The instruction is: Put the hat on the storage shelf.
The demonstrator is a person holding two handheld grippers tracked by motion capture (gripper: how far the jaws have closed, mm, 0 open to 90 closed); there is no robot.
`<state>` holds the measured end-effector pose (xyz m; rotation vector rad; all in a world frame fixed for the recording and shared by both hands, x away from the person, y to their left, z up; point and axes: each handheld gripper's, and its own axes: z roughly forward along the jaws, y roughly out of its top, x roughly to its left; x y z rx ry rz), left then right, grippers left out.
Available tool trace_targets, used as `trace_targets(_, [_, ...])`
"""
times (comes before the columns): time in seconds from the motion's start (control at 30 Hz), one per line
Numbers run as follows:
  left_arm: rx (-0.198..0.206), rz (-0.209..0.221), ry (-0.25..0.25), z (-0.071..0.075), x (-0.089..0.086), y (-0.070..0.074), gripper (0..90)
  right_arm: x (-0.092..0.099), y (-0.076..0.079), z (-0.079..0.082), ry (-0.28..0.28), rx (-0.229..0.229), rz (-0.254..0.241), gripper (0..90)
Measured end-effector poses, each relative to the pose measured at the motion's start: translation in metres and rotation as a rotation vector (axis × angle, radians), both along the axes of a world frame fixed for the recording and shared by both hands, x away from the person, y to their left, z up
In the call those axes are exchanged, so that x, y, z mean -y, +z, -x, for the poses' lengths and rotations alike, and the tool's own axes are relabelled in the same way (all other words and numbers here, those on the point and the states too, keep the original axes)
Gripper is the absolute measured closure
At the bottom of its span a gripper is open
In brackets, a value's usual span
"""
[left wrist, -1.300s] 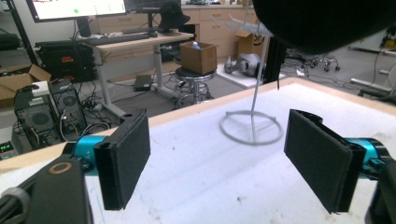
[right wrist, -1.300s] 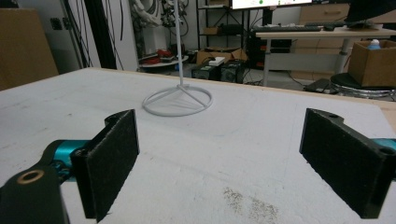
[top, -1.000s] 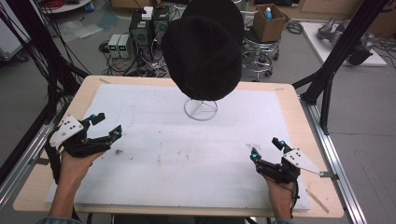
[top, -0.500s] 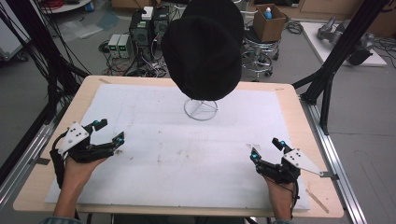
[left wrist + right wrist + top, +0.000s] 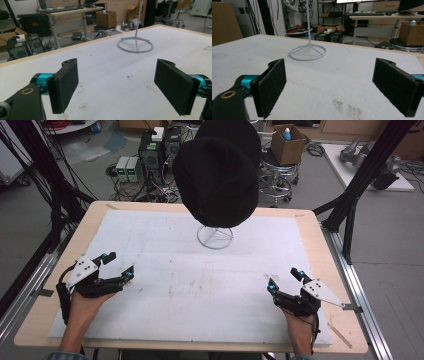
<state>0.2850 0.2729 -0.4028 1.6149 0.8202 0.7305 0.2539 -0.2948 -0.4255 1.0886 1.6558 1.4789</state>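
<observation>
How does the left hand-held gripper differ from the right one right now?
The left hand-held gripper sits over the table's left side, a little farther from the near edge; the right hand-held gripper sits over its right side, closer to that edge. The left one points up and to the right, the right one up and to the left. Both have jaws open, hold nothing, and face the black hat on its wire stand.

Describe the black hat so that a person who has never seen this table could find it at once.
Start from the white mat that covers the wooden table. Near the middle of its far edge stands a thin white wire stand with a ring base. The black knit hat sits on top of that stand, raised above the table; it is the only dark, soft thing there.
</observation>
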Motion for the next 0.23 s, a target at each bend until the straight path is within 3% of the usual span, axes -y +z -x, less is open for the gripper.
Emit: trace_targets(0.23, [-0.010, -0.008, 0.004, -0.0015, 0.0010, -0.0017, 19.6, 0.0004, 0.0001, 0.0001, 0.000, 0.000, 0.003, 11.0])
